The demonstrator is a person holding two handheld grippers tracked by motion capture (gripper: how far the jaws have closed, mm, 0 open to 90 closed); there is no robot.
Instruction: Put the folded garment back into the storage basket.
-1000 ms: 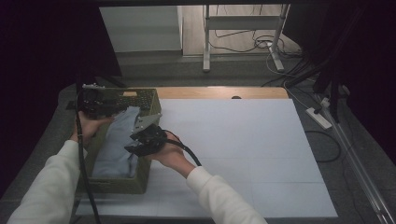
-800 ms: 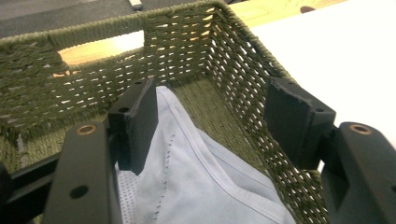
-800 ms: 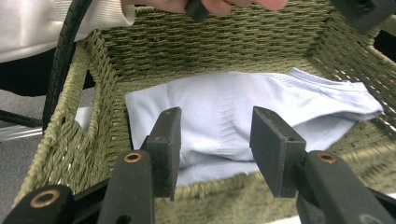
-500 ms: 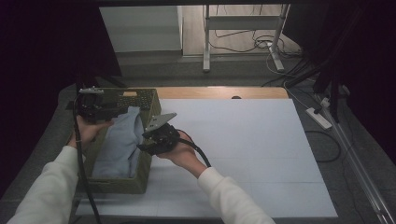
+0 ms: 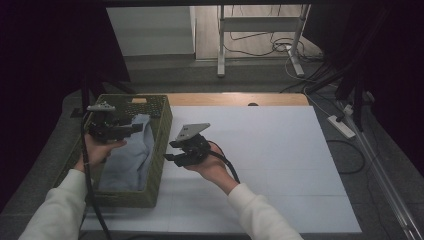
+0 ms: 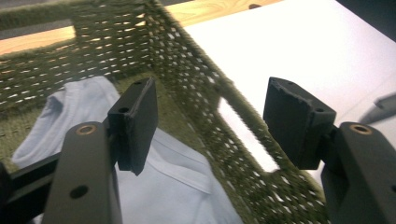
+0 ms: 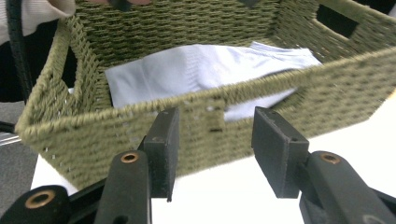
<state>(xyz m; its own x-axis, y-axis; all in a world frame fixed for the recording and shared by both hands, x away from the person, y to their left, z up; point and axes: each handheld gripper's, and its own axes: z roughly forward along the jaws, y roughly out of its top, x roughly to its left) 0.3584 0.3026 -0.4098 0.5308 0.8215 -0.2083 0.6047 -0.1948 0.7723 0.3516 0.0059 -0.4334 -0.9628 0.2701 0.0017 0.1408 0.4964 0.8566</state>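
while both jaws stand parted (nothing gripped), pale blue cloth (image 7: 205,70) lies in woven basket (image 7: 140,126), beyond right gripper (image 7: 212,149), beneath left gripper (image 6: 210,126)

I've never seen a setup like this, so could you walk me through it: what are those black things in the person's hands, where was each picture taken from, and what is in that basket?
There is no robot arm here. A person holds a pair of hand-held tongs in each hand: the left tongs above the basket, the right tongs just beside it over the white table cover.

The wide picture comes from a camera fixed above the table. The other two come from small cameras riding on the tongs themselves, so the two black jaws rise from the bottom of each.

On the table stands a green woven basket with a light blue cloth lying inside. The left tongs' camera looks down over its rim at the cloth; the right tongs' camera faces its outer wall.

Both tongs stand open and hold nothing.
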